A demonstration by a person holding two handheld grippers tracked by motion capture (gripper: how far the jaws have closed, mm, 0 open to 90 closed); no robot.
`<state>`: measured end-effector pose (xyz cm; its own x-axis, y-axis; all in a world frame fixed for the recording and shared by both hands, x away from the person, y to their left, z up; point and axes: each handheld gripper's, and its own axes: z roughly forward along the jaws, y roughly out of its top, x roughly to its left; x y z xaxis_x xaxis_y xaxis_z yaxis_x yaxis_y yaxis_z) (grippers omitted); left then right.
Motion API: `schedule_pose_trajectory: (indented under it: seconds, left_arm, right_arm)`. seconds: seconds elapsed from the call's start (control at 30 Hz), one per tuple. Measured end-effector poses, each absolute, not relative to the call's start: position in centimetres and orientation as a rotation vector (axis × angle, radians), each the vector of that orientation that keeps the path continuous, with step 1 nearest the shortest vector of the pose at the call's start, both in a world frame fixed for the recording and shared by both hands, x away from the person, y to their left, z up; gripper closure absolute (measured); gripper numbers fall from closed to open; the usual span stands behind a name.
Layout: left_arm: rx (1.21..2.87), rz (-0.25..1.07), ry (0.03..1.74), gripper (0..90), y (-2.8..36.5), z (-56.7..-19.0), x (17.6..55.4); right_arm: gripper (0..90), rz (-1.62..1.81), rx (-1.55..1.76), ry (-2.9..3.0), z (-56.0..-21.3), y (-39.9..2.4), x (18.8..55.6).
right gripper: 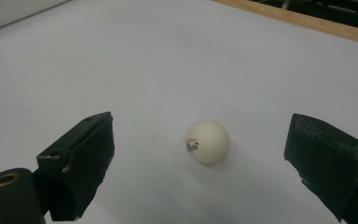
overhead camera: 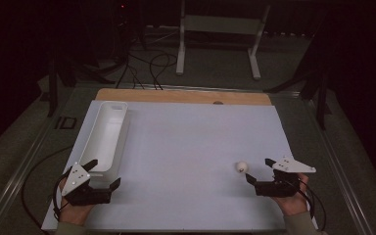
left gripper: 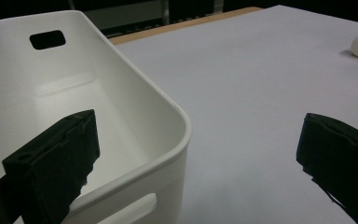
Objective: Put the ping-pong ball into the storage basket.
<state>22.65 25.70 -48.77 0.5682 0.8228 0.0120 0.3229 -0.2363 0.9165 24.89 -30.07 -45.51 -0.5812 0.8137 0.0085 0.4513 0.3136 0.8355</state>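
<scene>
The work surface is a smooth, matte white sheet [overhead camera: 186, 161] laid over a table whose bare wooden edge [overhead camera: 186, 96] shows as a tan strip along the far side.

A small ball [overhead camera: 242, 167] rests on the sheet at the person's right, near the front. It is round, off-white, with a dull plastic finish; in the right gripper view the ball [right gripper: 207, 141] carries small red and dark printing on its side, too fine to read. It stands free, touching nothing but the sheet.

The right gripper [overhead camera: 259, 170] is held low just behind the ball, jaws spread wide and empty. In the right gripper view its two black, blocky jaws stand at either side of the frame with the ball ahead of and between them, clear of both. The jaw faces look rough, with frayed edges.

The left gripper [overhead camera: 103, 172] sits at the front left, jaws likewise wide apart and holding nothing. A long, white, rectangular bin [overhead camera: 106, 134] with rounded corners and glossy moulded plastic walls lies lengthways beside it. In the left gripper view the bin [left gripper: 168, 112] shows a slotted handle cut-out in each end wall; one jaw stands over the bin's near end, the other over bare sheet. Contact with the rim cannot be told.
</scene>
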Motion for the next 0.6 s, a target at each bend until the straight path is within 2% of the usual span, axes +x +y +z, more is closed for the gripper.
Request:
schedule_pose_trajectory:
  seconds: [0.6]
  left_arm:
    - [1.797, 0.620, 0.945, 0.0, 25.7, -48.7, 22.6]
  right_arm:
    - [7.8, 1.145, 1.108, 2.205, -45.1, -29.5, 26.0]
